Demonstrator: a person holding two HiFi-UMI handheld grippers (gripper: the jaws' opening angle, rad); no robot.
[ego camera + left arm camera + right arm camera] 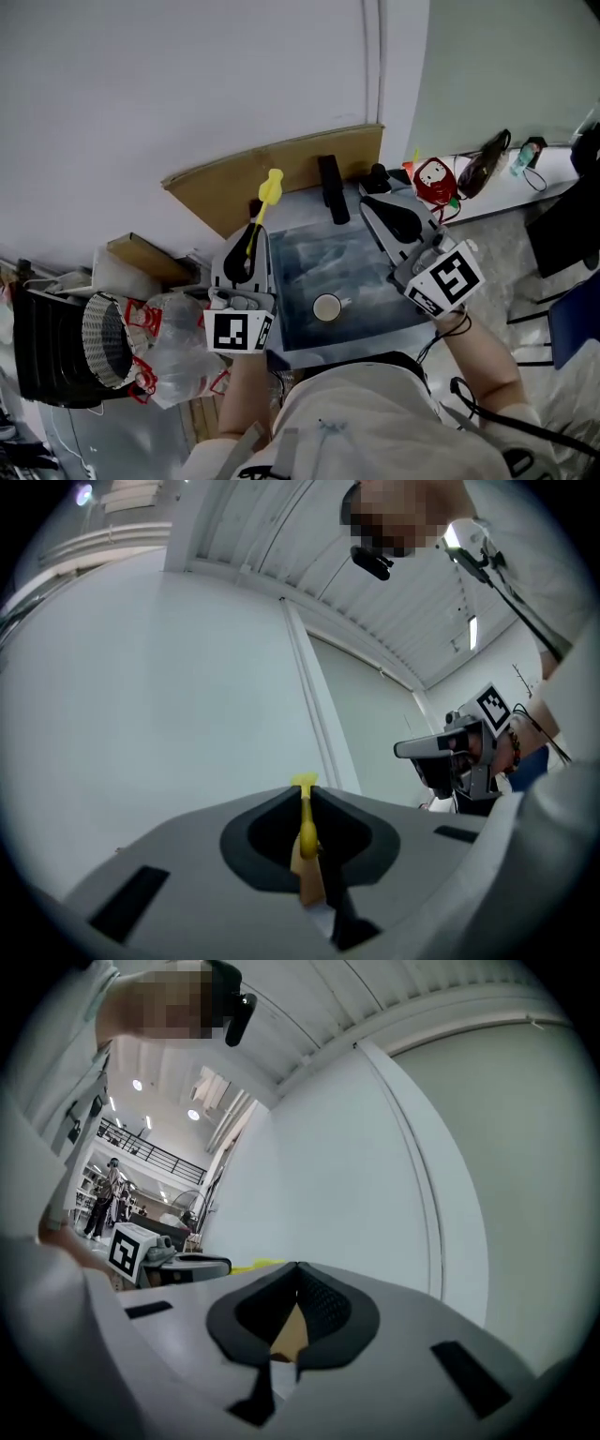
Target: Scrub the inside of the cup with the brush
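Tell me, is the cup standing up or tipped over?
Standing up: the cup shows its round open mouth facing up in the head view.

Head view: taken from overhead, aimed steeply down; table [309, 258], left gripper [248, 246] and right gripper [375, 206] are framed near.
Left gripper view: taken along its own jaws, tilted up at wall [169, 696] and ceiling [375, 611]; jaws are seen very close.
Right gripper view: taken likewise, tilted up at the same wall.
Shared: the white wall is seen in all three; the other gripper is caught in each gripper view.
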